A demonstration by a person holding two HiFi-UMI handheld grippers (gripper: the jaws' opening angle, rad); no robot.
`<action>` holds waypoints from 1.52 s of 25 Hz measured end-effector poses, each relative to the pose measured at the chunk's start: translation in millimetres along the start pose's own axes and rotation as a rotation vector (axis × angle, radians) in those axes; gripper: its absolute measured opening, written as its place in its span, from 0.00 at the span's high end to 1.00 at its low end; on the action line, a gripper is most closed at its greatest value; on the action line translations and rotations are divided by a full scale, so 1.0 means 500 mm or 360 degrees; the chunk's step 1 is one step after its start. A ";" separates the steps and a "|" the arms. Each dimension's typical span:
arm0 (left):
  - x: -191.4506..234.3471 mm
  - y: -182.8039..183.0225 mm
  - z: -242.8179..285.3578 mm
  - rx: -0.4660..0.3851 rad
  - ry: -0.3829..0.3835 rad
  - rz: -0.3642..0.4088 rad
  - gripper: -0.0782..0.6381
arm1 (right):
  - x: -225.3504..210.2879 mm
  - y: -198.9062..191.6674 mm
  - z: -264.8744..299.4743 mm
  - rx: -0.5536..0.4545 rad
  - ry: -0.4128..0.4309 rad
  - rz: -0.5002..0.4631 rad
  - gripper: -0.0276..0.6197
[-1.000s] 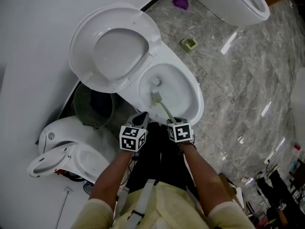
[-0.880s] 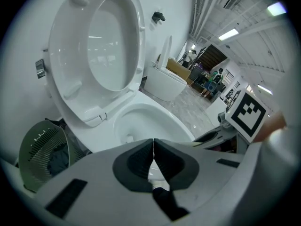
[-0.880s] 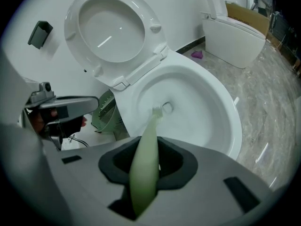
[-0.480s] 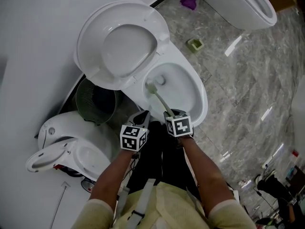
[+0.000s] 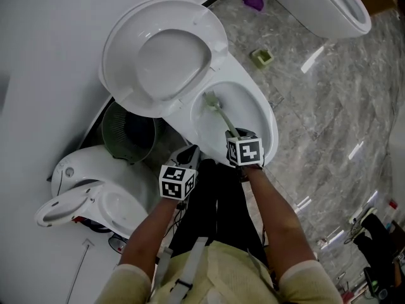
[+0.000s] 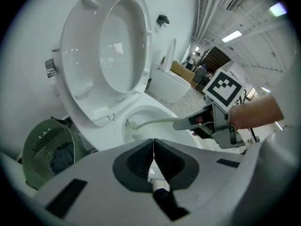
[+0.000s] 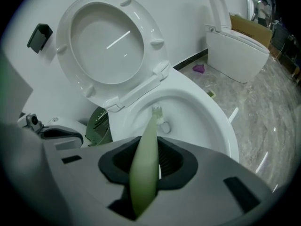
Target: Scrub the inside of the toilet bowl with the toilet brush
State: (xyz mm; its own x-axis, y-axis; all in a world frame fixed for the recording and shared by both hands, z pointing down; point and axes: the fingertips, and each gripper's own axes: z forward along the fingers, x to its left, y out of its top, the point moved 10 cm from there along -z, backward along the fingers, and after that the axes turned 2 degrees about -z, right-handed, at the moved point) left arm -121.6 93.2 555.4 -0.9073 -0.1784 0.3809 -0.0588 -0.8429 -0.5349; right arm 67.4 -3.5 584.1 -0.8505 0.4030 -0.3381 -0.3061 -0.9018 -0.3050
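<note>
Green toilet brush (image 7: 145, 173) pinched in my right gripper (image 7: 151, 145), bristles inside toilet bowl (image 7: 207, 121), near rim hidden; left gripper (image 6: 153, 150) pressed together, empty.

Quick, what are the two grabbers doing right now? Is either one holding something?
Left gripper: shut, holding nothing.
Right gripper: shut on the toilet brush, gripping its handle.

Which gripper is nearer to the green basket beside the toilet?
Left. The left gripper is close by the basket; the right gripper is farther, over the toilet bowl, gripping the brush.
</note>
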 end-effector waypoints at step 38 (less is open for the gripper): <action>-0.056 0.034 0.029 0.0062 -0.0134 0.0170 0.87 | -0.144 -0.196 -0.147 0.0125 -0.0310 0.0190 0.79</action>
State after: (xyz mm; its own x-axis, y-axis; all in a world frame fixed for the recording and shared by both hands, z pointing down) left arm -91.2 76.6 546.9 -0.8692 -0.3088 0.3861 0.0539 -0.8355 -0.5469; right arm 190.3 67.4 573.1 -0.9467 0.2622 -0.1873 -0.2245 -0.9536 -0.2004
